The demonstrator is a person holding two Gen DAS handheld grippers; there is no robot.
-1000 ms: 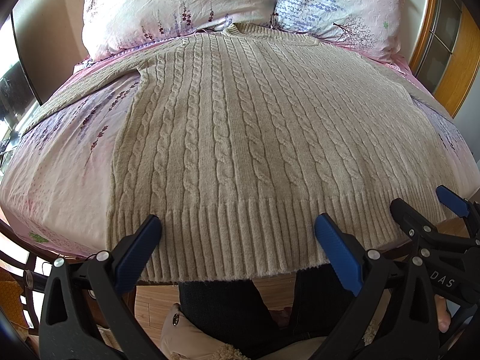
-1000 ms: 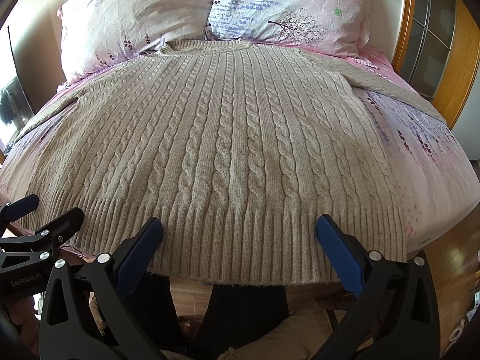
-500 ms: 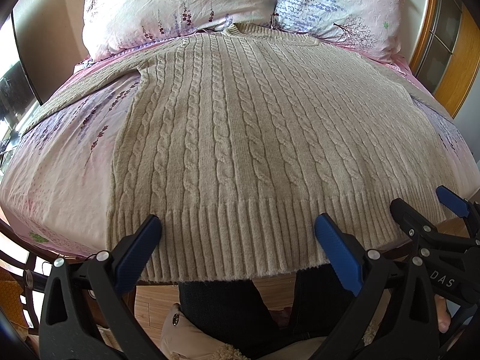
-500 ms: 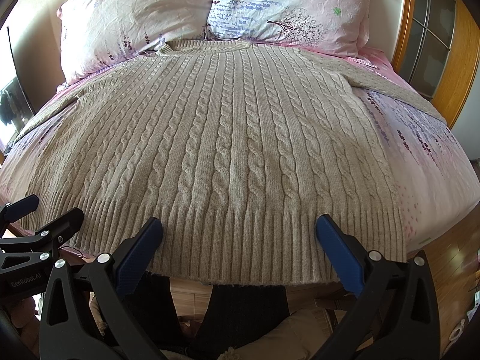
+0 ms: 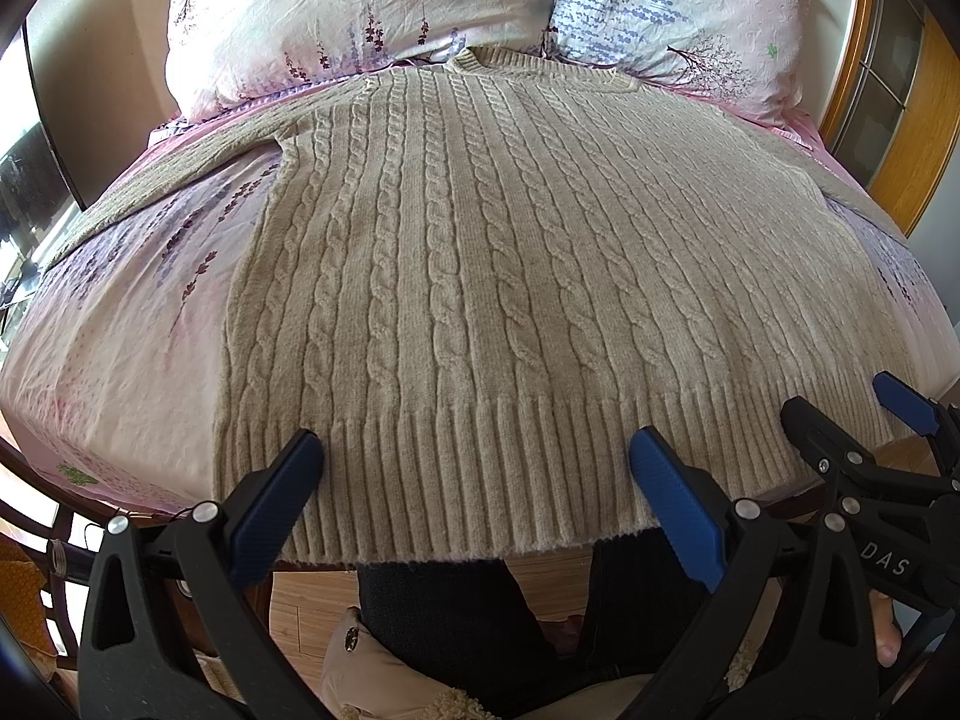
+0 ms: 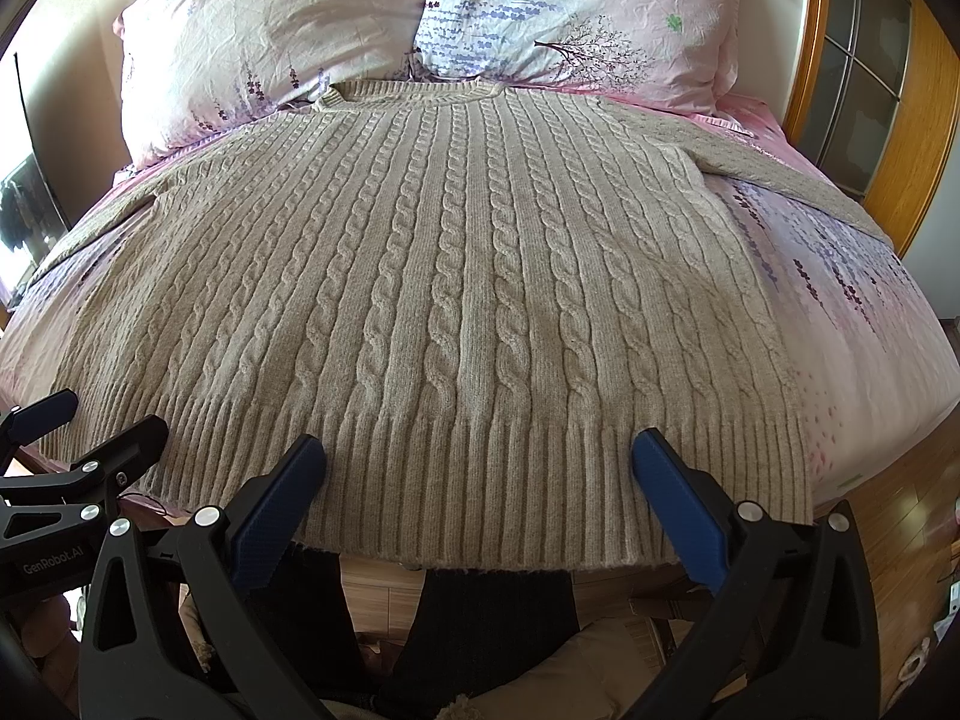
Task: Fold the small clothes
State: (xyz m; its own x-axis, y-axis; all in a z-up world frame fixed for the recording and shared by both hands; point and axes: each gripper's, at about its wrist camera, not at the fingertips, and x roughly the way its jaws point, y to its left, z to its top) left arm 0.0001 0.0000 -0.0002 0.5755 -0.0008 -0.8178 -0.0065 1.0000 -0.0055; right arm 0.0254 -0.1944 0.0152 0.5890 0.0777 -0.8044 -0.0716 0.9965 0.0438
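Note:
A beige cable-knit sweater (image 5: 480,276) lies flat and face up on the bed, collar toward the pillows, sleeves spread to both sides, ribbed hem hanging at the near edge. It also shows in the right wrist view (image 6: 456,300). My left gripper (image 5: 474,468) is open and empty, hovering just above the hem's left half. My right gripper (image 6: 477,468) is open and empty above the hem's right half. The right gripper also shows in the left wrist view (image 5: 870,426), and the left gripper in the right wrist view (image 6: 90,420).
The bed has a pink floral sheet (image 5: 120,324) and two pillows (image 5: 360,6) (image 6: 576,6) at the head. A wooden frame with glass panes (image 6: 864,72) stands to the right. The person's dark-trousered legs (image 5: 456,618) stand on wooden floor at the near edge.

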